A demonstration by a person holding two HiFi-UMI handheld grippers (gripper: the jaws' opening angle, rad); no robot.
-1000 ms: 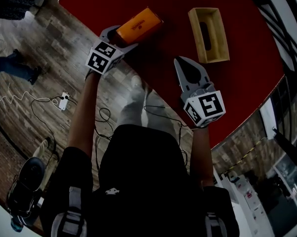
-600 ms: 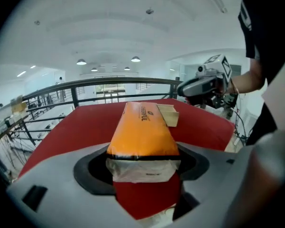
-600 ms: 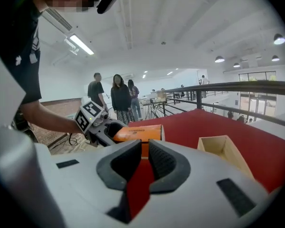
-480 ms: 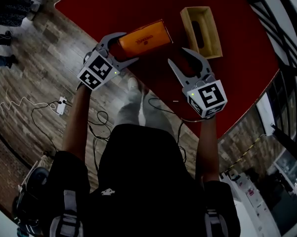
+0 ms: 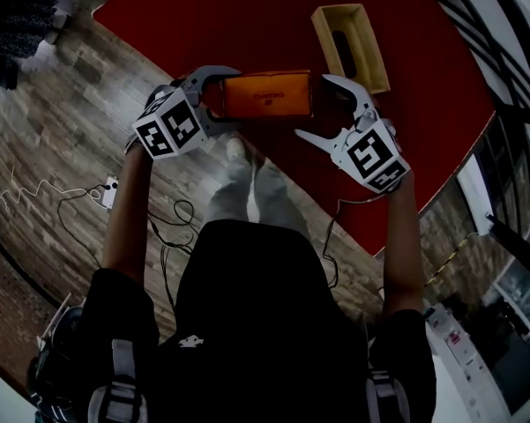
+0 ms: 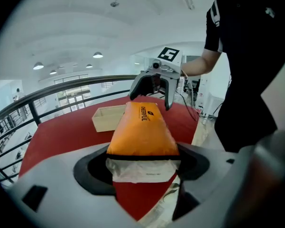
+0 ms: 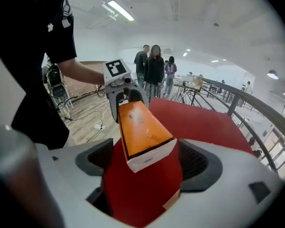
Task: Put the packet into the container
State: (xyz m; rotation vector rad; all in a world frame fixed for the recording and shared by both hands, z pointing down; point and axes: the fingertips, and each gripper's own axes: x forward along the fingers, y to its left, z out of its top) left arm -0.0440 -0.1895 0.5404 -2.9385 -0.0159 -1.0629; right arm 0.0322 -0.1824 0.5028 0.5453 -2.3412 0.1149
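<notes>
The orange packet (image 5: 267, 95) hangs level above the near edge of the red table (image 5: 247, 16). My left gripper (image 5: 219, 97) is shut on its left end; in the left gripper view both pads press the packet (image 6: 142, 132) by its white end. My right gripper (image 5: 314, 107) is at the packet's right end and its jaws are opening. In the right gripper view the packet (image 7: 142, 132) lies between the jaws with a gap on each side. The wooden container (image 5: 351, 47) stands open on the table, beyond the right gripper.
The red table's near edge runs diagonally under both grippers, with wooden floor and cables (image 5: 88, 192) below it. A railing (image 7: 237, 103) borders the table's far side. Several people (image 7: 154, 65) stand in the background.
The left gripper has swung the packet round until it lies level. The right gripper has moved up to the packet's right end and gone from shut to wide.
</notes>
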